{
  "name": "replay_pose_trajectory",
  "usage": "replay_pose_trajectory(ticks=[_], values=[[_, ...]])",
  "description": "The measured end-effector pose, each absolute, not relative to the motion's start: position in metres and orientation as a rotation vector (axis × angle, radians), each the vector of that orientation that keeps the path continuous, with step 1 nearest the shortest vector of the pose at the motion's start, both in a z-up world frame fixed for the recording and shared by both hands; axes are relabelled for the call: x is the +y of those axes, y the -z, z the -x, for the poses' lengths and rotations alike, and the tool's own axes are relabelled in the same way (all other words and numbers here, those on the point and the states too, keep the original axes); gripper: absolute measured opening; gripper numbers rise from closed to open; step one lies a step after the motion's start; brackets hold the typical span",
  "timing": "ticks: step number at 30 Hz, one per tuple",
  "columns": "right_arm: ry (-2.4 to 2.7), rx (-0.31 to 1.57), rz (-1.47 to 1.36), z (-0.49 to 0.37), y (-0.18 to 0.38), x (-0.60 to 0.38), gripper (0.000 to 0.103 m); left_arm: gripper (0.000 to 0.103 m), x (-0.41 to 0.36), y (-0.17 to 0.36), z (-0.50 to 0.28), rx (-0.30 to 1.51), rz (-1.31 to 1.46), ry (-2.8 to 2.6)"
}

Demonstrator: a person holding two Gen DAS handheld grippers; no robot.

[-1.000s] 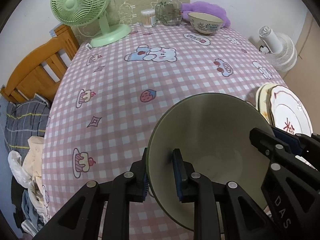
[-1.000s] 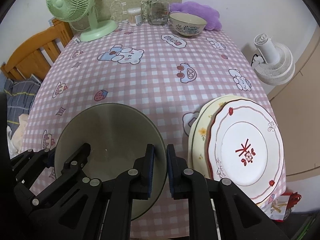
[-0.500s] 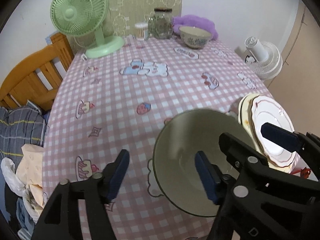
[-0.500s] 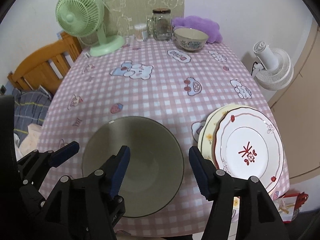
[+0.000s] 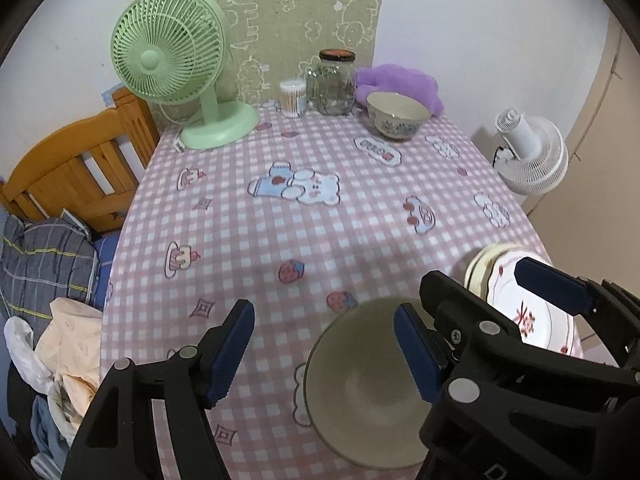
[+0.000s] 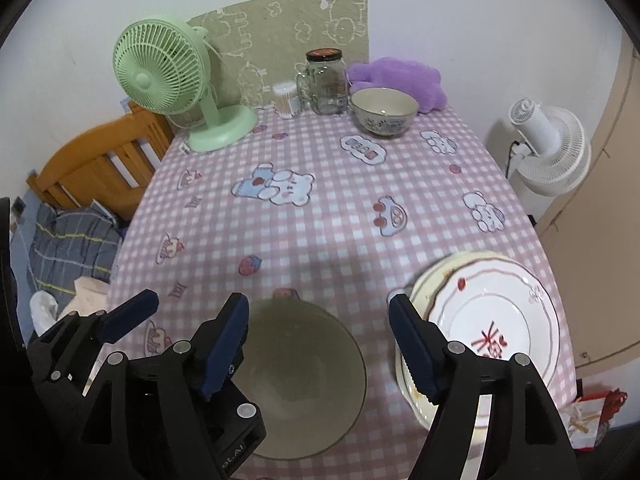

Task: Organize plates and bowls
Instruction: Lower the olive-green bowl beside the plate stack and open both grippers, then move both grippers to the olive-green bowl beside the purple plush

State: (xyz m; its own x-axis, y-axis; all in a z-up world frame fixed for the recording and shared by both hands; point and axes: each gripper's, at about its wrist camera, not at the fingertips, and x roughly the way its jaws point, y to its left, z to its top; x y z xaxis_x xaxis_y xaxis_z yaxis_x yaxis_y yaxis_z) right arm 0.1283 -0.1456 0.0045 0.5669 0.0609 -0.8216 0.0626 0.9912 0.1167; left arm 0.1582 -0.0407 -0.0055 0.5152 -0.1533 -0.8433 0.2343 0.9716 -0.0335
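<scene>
A large grey-green bowl [image 5: 360, 388] [image 6: 304, 376] sits free on the pink checked tablecloth near the front edge. My left gripper [image 5: 324, 352] is open and empty above the bowl's left rim. My right gripper [image 6: 320, 348] is open and empty above the bowl's right side. Stacked plates, a white red-patterned plate [image 6: 496, 336] [image 5: 528, 316] on a cream one, lie at the front right. A small patterned bowl [image 5: 398, 115] [image 6: 384, 110] stands at the far side of the table.
A green desk fan [image 5: 180, 68], a glass jar [image 5: 332, 82], a cotton-swab tub [image 5: 293, 98] and a purple cushion [image 5: 400, 80] line the far edge. A wooden bed frame [image 5: 76, 172] with clothes is left; a white fan [image 6: 548, 148] stands right.
Both grippers were shut on the grey-green bowl's rim, opened and let it go onto the table. Both have since pulled up and back from it.
</scene>
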Motion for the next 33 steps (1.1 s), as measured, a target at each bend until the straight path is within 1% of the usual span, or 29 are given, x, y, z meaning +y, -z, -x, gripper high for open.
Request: replay_pose_trajectory(ticks=[15,33], values=[[-0.089,0.903,-0.093,-0.203,-0.041,-0.201,0.076,0.074,-0.095,-0.03,-0.221,0.933,-0.064,0.109],[-0.138,0.84,-0.098,-0.314,-0.054,-0.278,0.076,0.074,-0.172,-0.045,-0.322,0.867,-0.076,0.016]])
